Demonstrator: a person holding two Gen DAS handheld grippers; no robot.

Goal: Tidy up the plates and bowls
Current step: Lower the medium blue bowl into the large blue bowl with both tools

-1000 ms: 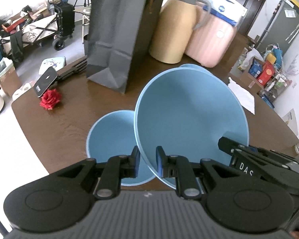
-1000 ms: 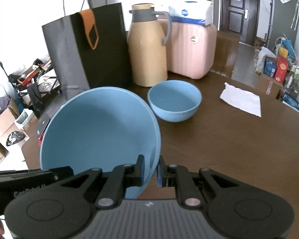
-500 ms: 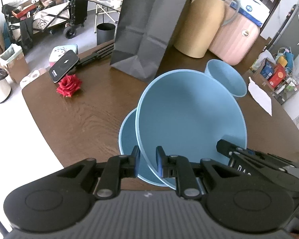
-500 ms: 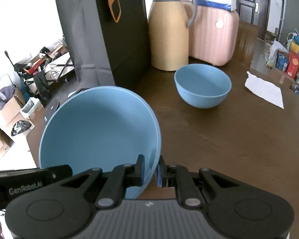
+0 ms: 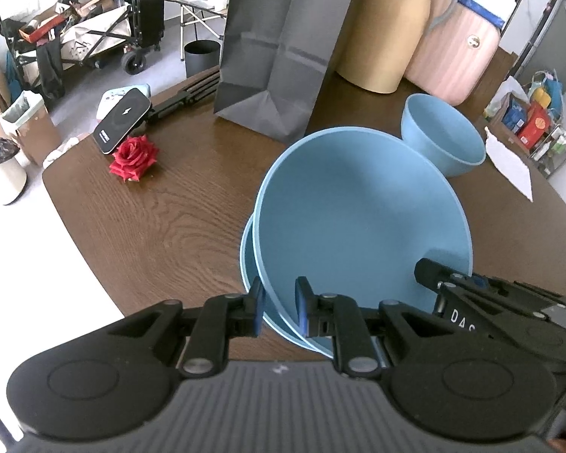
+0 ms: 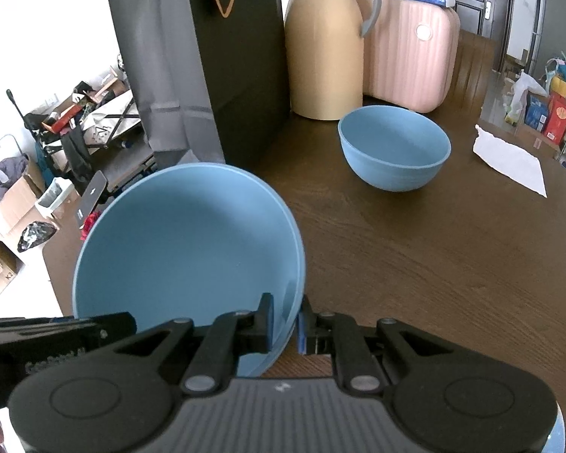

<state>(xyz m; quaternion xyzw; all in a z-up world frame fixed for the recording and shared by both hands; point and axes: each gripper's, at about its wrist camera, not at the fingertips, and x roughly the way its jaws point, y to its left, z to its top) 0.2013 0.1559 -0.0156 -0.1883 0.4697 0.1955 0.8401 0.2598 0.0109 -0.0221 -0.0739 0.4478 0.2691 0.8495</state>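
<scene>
plate [image 5: 358, 219], round, plain light blue, tilted

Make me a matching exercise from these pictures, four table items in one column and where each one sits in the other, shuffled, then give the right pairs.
Things:
1. large blue plate
2. small blue bowl
3. red rose
4. white paper

Places:
A. beside the black phone near the table edge
B. flat on the table, right of the bowl
C. gripped at its rim by the left gripper and the right gripper
D. in front of the tan jug

Pairs: 1-C, 2-D, 3-A, 4-B
</scene>
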